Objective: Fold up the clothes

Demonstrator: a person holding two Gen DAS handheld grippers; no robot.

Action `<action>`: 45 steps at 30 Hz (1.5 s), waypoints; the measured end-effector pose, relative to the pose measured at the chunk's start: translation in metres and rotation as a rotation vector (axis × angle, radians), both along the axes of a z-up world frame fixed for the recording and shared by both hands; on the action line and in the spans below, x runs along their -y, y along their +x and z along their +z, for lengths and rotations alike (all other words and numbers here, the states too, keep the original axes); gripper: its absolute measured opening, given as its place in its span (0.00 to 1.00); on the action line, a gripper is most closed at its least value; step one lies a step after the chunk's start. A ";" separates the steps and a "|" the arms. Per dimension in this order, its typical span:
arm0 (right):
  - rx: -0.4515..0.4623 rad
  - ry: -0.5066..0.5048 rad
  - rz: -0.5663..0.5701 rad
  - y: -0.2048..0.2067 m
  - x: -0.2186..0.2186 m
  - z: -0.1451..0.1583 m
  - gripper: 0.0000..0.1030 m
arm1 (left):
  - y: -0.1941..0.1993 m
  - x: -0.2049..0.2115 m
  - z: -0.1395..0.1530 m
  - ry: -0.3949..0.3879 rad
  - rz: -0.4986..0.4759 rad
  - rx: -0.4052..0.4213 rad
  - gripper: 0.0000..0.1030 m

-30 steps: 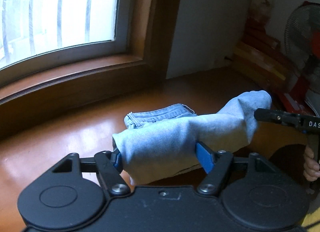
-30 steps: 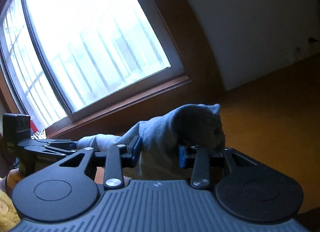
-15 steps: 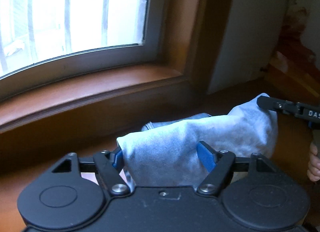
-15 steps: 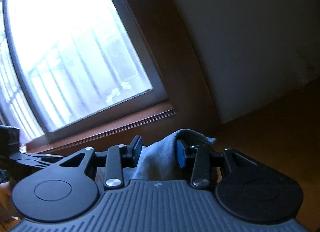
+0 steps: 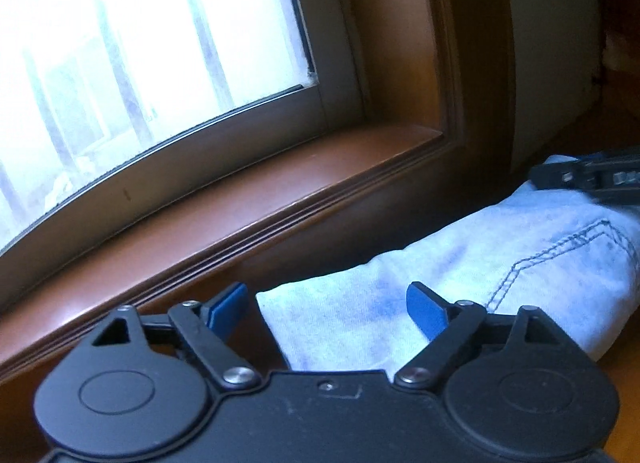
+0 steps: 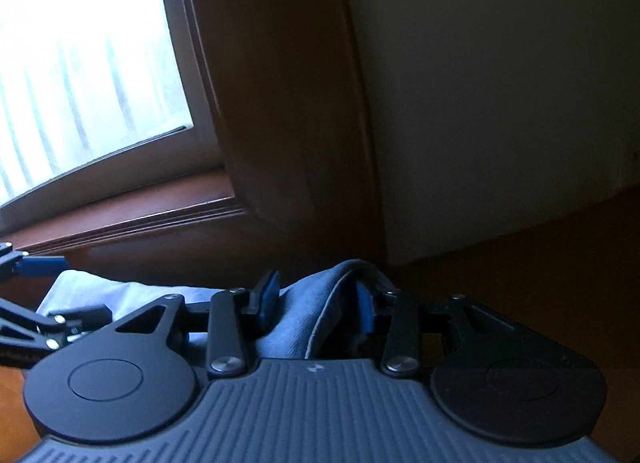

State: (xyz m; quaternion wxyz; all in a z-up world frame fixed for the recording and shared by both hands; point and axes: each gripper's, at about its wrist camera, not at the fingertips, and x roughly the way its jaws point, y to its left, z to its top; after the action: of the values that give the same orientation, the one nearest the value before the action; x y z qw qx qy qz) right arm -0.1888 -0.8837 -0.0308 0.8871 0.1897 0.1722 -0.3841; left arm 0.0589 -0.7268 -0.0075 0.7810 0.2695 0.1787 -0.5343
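Left hand-held gripper: angled downward, jaws just widened, clear of denim jeans | Right hand-held gripper: angled downward, jaws easing apart, denim fold between.

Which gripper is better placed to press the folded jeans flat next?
Left: the left gripper has just opened, pads clear of the jeans. The right gripper has fabric bunched between its jaws.

Home room: wooden window sill, plaster wall.
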 end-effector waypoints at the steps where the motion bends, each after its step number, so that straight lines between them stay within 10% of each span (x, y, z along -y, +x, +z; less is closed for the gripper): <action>1: 0.005 -0.015 -0.016 -0.006 -0.005 0.004 0.51 | 0.001 0.002 -0.001 0.002 0.004 -0.006 0.86; 7: 0.101 -0.098 -0.021 -0.049 -0.054 0.041 0.55 | 0.002 0.015 -0.010 0.001 0.019 -0.013 0.87; 18: -0.233 -0.116 0.228 0.027 -0.035 -0.021 0.64 | 0.007 0.024 -0.016 0.031 0.033 -0.057 0.92; 33: -0.213 -0.078 0.168 0.007 -0.038 -0.016 0.65 | 0.003 0.017 -0.018 0.045 0.043 -0.114 0.96; 45: -0.235 0.016 -0.027 -0.019 -0.142 -0.009 0.67 | -0.036 -0.049 -0.002 0.063 -0.013 -0.184 0.99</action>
State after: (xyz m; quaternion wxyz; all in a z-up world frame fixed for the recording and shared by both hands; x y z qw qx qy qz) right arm -0.2077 -0.7416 -0.0394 0.8539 0.1529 0.2754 -0.4142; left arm 0.0229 -0.6776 -0.0094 0.7490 0.2447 0.2647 -0.5560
